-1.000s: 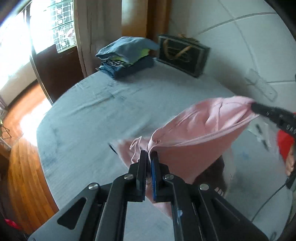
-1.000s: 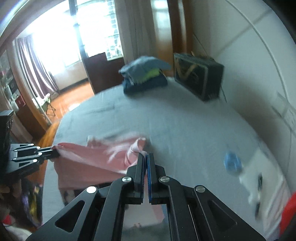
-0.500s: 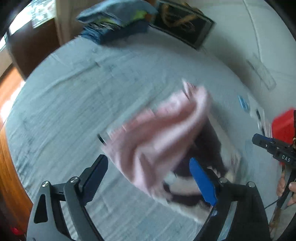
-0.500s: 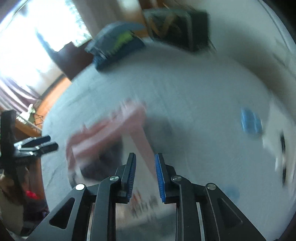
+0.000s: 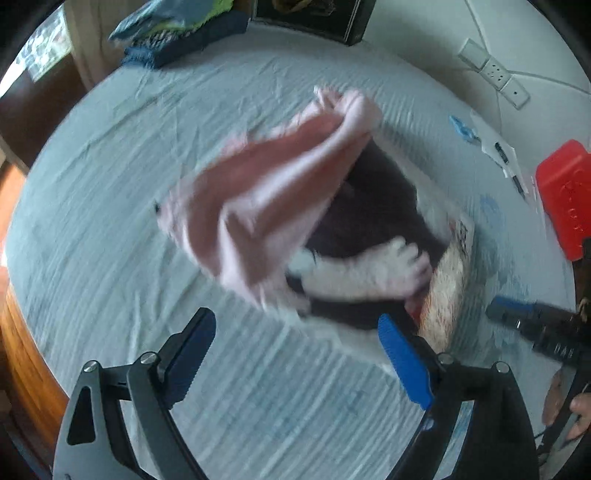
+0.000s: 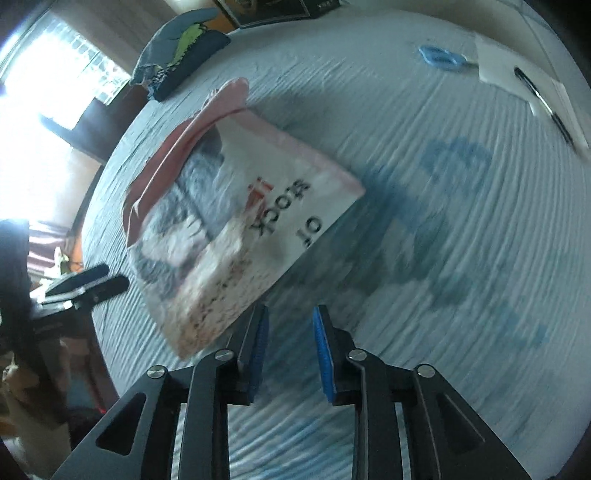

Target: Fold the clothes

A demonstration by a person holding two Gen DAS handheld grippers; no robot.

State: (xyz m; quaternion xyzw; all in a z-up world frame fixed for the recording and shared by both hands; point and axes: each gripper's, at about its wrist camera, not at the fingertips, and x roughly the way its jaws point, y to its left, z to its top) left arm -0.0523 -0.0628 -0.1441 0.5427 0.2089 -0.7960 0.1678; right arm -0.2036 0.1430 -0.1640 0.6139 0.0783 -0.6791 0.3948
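Observation:
A pink garment (image 5: 258,192) with a printed picture panel (image 6: 240,221) lies loosely heaped on the light blue bed sheet (image 5: 110,166), its pink back flap thrown up and blurred. My left gripper (image 5: 291,343) stands wide open just in front of it, with nothing between its fingers. It also shows at the left edge of the right wrist view, as the left gripper (image 6: 99,282). My right gripper (image 6: 290,325) hovers at the near corner of the print. Its jaws are opening and only bare sheet lies between them. The right gripper (image 5: 509,310) also shows low at the right.
A pile of folded clothes (image 6: 177,62) and a black bag (image 5: 314,14) stand at the bed's far end. Blue scissors (image 6: 439,55), paper with a pen (image 6: 532,85) and a red object (image 5: 565,195) lie to the right. Wooden floor (image 5: 22,362) borders the left.
Both grippers were shut on the pink garment and held it stretched in the air. They have let go, opened and dropped lower, and the garment has fallen onto the bed.

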